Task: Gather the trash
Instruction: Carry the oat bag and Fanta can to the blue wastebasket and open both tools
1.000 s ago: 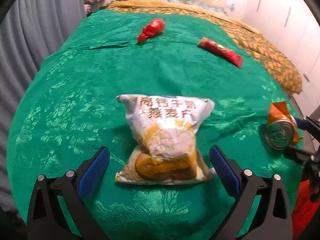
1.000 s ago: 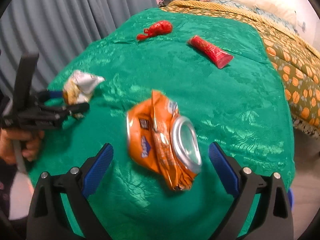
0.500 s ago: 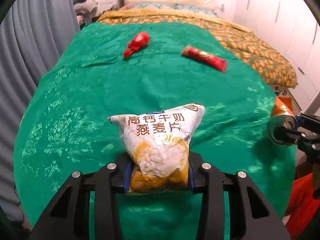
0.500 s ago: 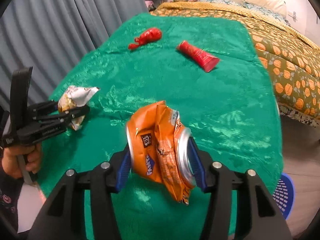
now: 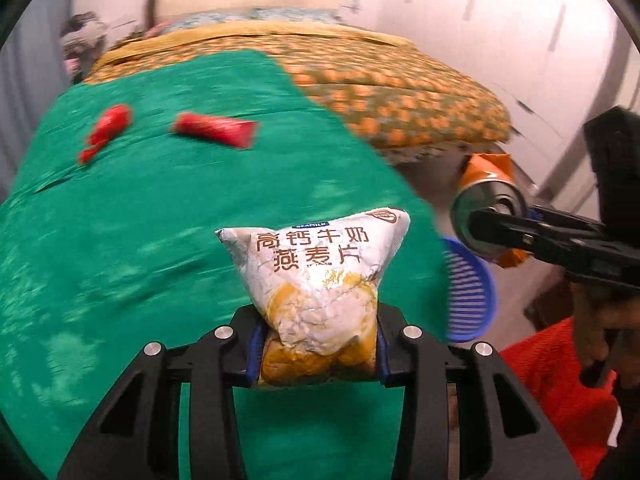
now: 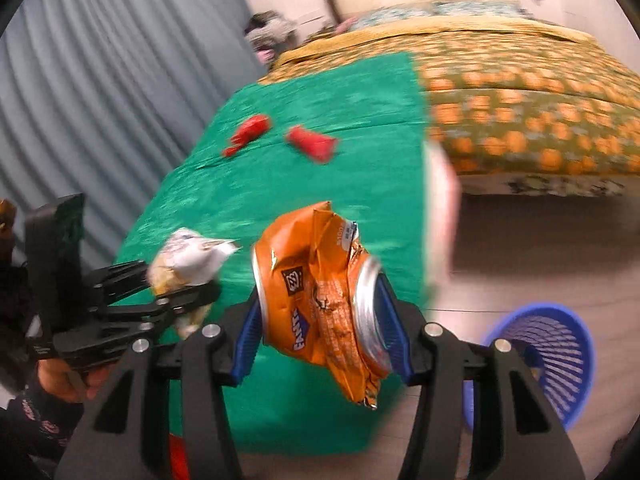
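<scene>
Your left gripper pinches the oatmeal bag low down, lifted off the green bedcover; it looks light, soft, crinkly, so keep the squeeze. Your right gripper clamps the crushed orange can across its dented sides: light, thin, slippery. The blue basket sits on the floor, near.

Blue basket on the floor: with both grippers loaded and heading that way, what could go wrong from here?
1. The crushed orange can hangs well below the right gripper; held only across its ends, it could slip before the blue basket.
2. The left gripper pinches just the bottom of the oatmeal packet; it may flop or pull free.
3. The two grippers travel close together and could collide at the basket.
</scene>
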The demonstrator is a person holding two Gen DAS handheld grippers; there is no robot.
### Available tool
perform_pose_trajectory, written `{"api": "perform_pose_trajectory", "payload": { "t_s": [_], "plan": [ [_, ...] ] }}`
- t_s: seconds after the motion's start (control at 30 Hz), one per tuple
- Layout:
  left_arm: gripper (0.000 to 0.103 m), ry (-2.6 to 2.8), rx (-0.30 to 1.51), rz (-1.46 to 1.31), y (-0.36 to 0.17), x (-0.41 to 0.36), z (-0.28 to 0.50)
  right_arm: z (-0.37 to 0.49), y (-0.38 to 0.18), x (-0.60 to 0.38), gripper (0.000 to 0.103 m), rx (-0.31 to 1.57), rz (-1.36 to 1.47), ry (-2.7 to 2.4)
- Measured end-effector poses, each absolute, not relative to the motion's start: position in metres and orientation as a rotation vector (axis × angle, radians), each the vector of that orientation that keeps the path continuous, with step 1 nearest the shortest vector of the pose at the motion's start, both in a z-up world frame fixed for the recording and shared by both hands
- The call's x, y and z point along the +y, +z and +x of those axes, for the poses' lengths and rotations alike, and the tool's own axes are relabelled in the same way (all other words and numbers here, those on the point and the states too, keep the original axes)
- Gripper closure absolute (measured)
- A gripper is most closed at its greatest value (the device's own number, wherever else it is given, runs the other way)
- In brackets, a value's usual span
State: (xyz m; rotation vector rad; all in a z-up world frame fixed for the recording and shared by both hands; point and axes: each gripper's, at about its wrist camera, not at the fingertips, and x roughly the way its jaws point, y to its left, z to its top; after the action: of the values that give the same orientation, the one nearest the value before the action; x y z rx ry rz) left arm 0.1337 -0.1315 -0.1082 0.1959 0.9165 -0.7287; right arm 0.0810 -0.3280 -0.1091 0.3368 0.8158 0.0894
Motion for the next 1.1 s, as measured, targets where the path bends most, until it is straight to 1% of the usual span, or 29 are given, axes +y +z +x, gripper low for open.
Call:
{"api": "perform_pose_trajectory", "payload": {
  "t_s": [0.17,0.4,0.6,0.73,0.83,0.87,0.9,0.93,1.03,1.1],
  "plan": [
    [0.063,-0.841,0.945,0.203,-0.112,-0.204,0.11,0.048,-0.135,-0.414,0.051,0.847,0.399,-0.092],
    [0.062,-0.942,1.007,0.234,-0.129,-0.295,0.084,0.017,-0.175,-0.49,0.051,0.867,0.498,-0.234],
    [0.062,-0.957,1.089,0.277,-0.173,-0.363,0.079,0.003,-0.198,-0.52,0.051,0.889,0.587,-0.267],
    [0.062,-0.954,1.141,0.296,-0.204,-0.39,0.082,-0.002,-0.208,-0.534,0.05,0.892,0.635,-0.288],
    [0.061,-0.955,1.168,0.311,-0.226,-0.41,0.084,-0.001,-0.211,-0.541,0.048,0.888,0.659,-0.314],
    [0.056,-0.958,1.174,0.314,-0.233,-0.415,0.085,-0.001,-0.212,-0.545,0.031,0.886,0.67,-0.32],
    [0.045,-0.956,1.182,0.321,-0.241,-0.421,0.086,-0.002,-0.214,-0.548,0.024,0.882,0.682,-0.323],
    [0.041,-0.943,1.185,0.33,-0.247,-0.425,0.088,-0.004,-0.214,-0.551,0.02,0.878,0.689,-0.336],
    [0.039,-0.924,1.166,0.352,-0.248,-0.425,0.086,-0.011,-0.212,-0.556,0.021,0.865,0.688,-0.371],
    [0.03,-0.937,1.133,0.344,-0.237,-0.417,0.082,-0.015,-0.211,-0.559,0.021,0.853,0.698,-0.385]
  ]
}}
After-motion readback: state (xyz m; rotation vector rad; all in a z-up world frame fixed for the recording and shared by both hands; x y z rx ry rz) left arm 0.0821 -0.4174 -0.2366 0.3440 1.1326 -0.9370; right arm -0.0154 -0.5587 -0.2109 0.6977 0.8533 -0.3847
